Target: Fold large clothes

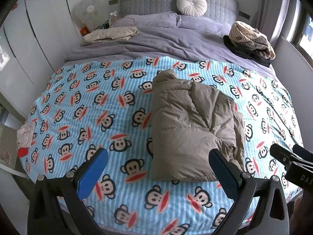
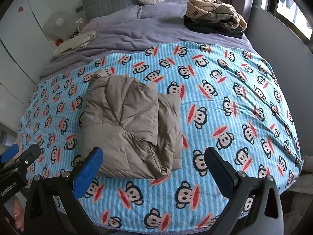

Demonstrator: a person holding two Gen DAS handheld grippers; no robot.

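Note:
A beige puffer jacket (image 1: pixel 189 125) lies folded into a thick bundle on the blue monkey-print blanket (image 1: pixel 88 105), a little right of the bed's middle. In the right wrist view the jacket (image 2: pixel 129 123) sits left of centre on the blanket (image 2: pixel 225 101). My left gripper (image 1: pixel 158 168) hovers open near the bed's front edge, its right finger just in front of the jacket's near corner, holding nothing. My right gripper (image 2: pixel 154 168) is open too, empty, straddling the jacket's near right corner from above. Each gripper shows at the edge of the other's view.
At the head of the bed lie a purple duvet (image 1: pixel 148 39), a round white cushion (image 1: pixel 191 4), a cream folded garment (image 1: pixel 111 34) at left and a pile of folded clothes (image 1: pixel 252 39) at right. White wardrobes (image 1: pixel 29 39) line the left; a window (image 2: pixel 291 5) is at right.

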